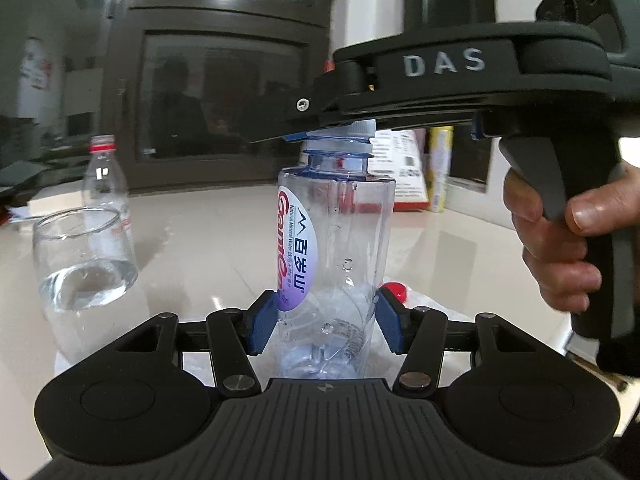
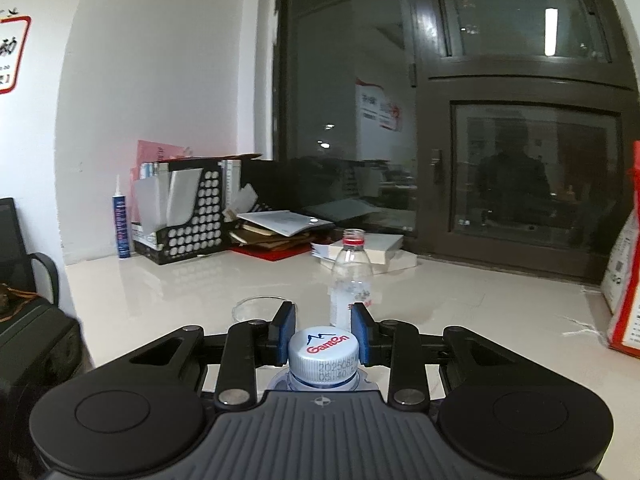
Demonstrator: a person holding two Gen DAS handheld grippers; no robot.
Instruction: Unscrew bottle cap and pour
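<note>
A clear Ganten water bottle point(image 1: 336, 256) stands upright on the white table, nearly empty. My left gripper point(image 1: 326, 320) is shut on its lower body, blue pads against both sides. My right gripper point(image 2: 323, 340) comes from above and is shut on the bottle's white cap point(image 2: 323, 354); in the left wrist view it point(image 1: 460, 76) covers the cap point(image 1: 356, 128). A drinking glass point(image 1: 82, 256) with some water stands to the left; its rim point(image 2: 256, 304) shows in the right wrist view.
A second, uncapped empty bottle with a red neck ring point(image 1: 105, 184) point(image 2: 352, 276) stands behind the glass. A red cap point(image 1: 394, 290) lies right of the held bottle. Boxes point(image 1: 404, 168), file holders point(image 2: 180, 212) and papers point(image 2: 280, 224) line the table's back.
</note>
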